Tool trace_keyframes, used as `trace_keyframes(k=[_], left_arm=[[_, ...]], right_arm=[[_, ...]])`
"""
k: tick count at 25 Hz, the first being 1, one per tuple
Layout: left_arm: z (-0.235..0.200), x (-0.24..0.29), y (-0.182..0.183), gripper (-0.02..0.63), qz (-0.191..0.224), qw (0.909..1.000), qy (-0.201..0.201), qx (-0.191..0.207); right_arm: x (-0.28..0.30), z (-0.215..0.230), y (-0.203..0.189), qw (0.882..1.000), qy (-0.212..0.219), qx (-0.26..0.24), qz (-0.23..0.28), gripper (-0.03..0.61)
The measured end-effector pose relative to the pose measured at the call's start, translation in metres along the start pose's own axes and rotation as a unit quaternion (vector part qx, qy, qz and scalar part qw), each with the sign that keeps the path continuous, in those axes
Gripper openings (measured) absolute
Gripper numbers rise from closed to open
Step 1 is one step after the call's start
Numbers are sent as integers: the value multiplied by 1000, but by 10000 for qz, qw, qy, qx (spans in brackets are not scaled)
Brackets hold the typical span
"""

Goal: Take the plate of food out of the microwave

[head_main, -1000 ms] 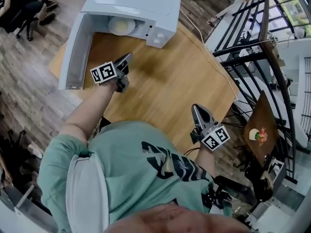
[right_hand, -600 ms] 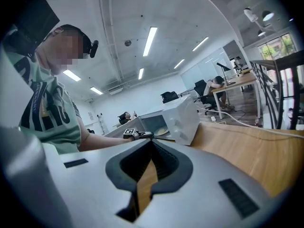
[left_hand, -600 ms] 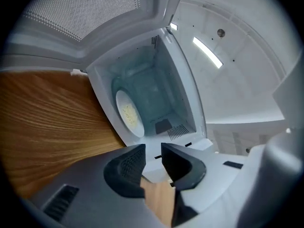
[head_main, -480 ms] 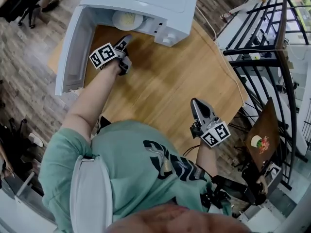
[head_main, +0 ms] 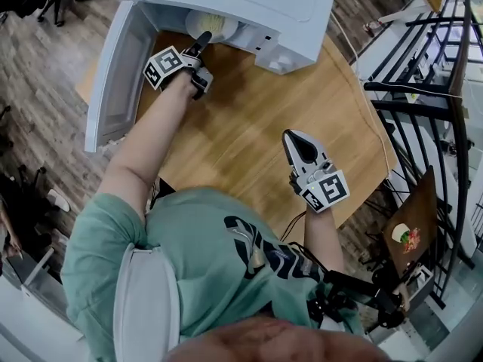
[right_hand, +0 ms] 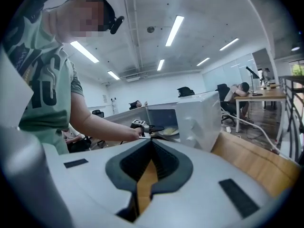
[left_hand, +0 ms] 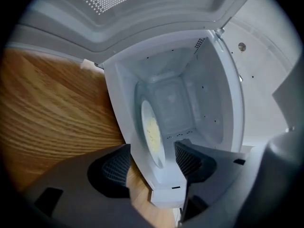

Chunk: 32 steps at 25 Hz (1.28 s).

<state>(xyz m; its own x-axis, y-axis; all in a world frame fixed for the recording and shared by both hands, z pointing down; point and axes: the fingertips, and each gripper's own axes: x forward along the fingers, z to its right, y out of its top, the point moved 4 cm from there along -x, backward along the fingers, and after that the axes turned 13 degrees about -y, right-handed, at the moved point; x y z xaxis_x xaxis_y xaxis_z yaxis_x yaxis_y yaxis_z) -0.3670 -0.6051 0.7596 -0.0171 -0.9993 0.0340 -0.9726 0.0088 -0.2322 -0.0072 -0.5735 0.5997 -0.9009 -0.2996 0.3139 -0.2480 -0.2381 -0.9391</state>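
Observation:
A white microwave [head_main: 249,6] stands at the table's far edge with its door swung open. Inside it lies a white plate [head_main: 211,25] of pale yellow food, seen edge-on in the left gripper view [left_hand: 152,132]. My left gripper [head_main: 198,47] is at the mouth of the cavity and its jaws are opening. The plate's near rim and the microwave's front sill lie between the pads [left_hand: 116,167] without being pressed. My right gripper [head_main: 300,148] hovers over the wooden table [head_main: 256,119] nearer the person, shut with nothing in it [right_hand: 151,148].
The open microwave door [head_main: 121,74] juts out toward the person at the left of my left arm. A white cord [head_main: 343,40] runs off the table's right corner. Black metal railings [head_main: 423,89] stand at the right. Wooden floor surrounds the table.
My left gripper has moved forward from over the table to the microwave's opening, next to the plate. The right gripper has shifted a little forward.

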Motion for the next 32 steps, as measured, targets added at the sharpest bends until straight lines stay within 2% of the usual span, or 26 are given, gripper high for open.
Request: trace_keyframes(k=[2,6,15,22,28,31,32], left_arm=[[-6,3,3,278,27,9999,76,-83],[-9,10,7,278,58,9998,98,-181],[-16,16,13,278,107,9992,339,-184],[-24,19,11,271,51,9976,675,-158],[-20,14,13,198,107,9978,633,-191],[-13,9,15,124,237,9980,474,-352],[-10,7,15,81,288,9980,397,-408]], right_arm=[[9,-2,-1,9999,119,-38,-11,8],[16,5,-8,9997,132,191,-48,8],[15,11,-19,9990,100,405,-147,8],[4,16,-24,9986,14,496,-205,8],[-3,17,-24,9982,-46,556,-213,8],[-6,16,-22,9980,-65,591,-202,8],[-8,15,-21,9981,-59,589,-195,8]])
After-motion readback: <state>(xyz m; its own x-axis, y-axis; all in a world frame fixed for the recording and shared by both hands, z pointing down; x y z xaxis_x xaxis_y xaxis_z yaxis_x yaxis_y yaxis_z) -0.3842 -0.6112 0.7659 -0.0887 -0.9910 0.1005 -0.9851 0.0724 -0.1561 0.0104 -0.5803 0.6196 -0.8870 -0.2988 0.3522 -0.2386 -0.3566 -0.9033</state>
